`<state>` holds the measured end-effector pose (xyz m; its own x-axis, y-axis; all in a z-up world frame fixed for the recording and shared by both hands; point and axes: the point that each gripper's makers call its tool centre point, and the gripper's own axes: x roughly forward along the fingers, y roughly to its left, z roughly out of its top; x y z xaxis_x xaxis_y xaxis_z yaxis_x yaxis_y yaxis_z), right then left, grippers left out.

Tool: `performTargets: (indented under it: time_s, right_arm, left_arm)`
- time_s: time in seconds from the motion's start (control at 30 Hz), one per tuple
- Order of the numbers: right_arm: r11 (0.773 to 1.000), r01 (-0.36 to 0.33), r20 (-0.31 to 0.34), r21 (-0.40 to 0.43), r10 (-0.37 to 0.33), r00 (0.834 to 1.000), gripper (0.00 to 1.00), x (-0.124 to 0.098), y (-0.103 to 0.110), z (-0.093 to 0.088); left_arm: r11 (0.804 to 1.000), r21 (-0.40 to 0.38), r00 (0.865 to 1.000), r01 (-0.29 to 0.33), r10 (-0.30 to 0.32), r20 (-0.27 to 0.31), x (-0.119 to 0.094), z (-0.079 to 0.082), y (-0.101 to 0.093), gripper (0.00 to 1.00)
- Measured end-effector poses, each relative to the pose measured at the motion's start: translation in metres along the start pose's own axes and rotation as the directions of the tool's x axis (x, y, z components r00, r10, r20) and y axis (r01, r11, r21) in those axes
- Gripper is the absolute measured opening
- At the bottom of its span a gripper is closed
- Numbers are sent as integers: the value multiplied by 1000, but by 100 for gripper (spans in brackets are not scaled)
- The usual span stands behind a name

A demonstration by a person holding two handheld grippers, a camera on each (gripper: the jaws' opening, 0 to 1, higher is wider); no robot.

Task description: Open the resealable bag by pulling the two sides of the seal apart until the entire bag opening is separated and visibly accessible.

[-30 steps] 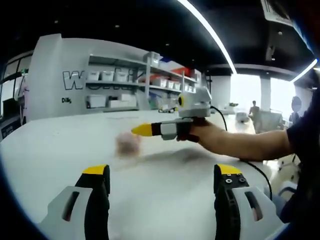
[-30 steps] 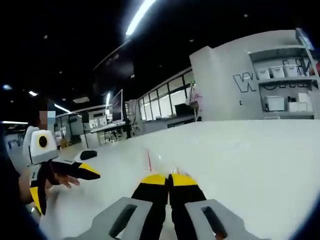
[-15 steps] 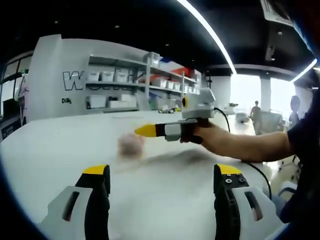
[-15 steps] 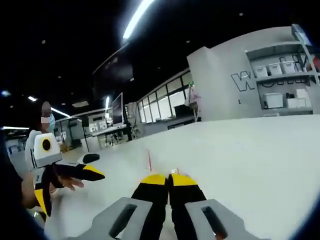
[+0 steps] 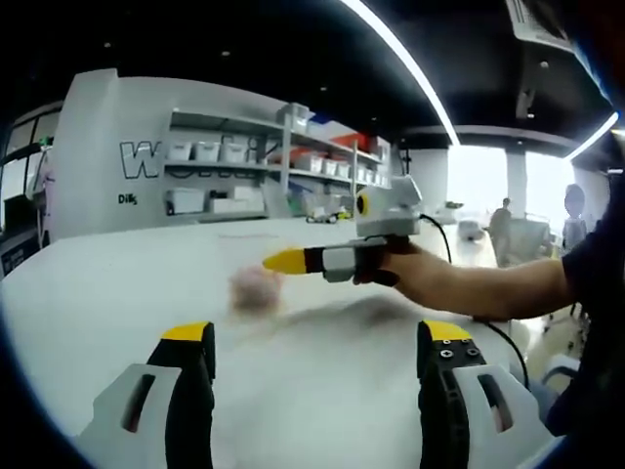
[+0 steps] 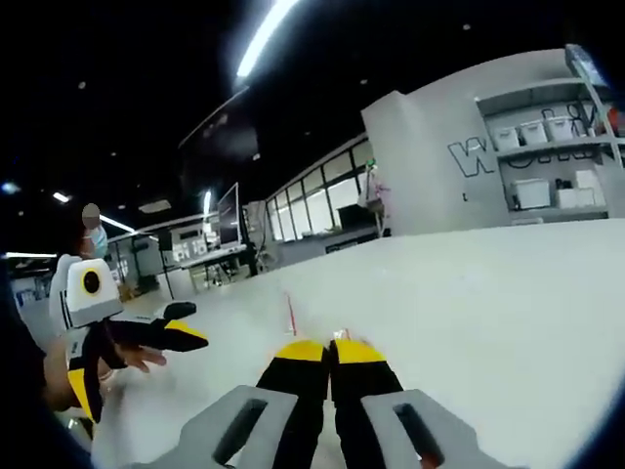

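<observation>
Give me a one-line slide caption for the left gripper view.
Right gripper, jaws closed, reaches over the white table near a blurry pinkish object.

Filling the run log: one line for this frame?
right gripper: shut, over table | left gripper: open, empty | bag: blurred pinkish lump near right tip, contact unclear

Smooth matt white table (image 5: 117, 293); clear film bag (image 5: 256, 289).
</observation>
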<state>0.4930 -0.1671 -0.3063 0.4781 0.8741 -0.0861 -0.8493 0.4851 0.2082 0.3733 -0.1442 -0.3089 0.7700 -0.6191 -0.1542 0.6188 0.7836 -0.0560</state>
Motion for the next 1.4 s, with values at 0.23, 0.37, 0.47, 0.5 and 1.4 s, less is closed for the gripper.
performTargets:
  time_s: [0.23,0.37,0.47,0.5,1.4]
  right_arm:
    - [1000,3,4,6,-3,1000,0,-6,5,-1]
    - [1000,3,5,12,-3,1000,0,-8,6,-2]
    - [1000,3,3,17,-3,1000,0,-9,6,-2]
    - [1000,4,2,15,-4,1000,0,-8,5,-2]
    - [999,7,2,32,-7,1000,0,-24,17,-9]
  left_arm:
    - [1000,4,1000,4,-4,-2,1,0,-4,83]
    - [1000,4,1000,5,-5,1,1,2,-6,83]
    - [1000,3,1000,8,-8,2,1,3,-7,83]
    - [1000,3,1000,9,-9,2,2,3,-8,83]
    - [1000,11,1000,19,-19,9,1,8,-15,83]
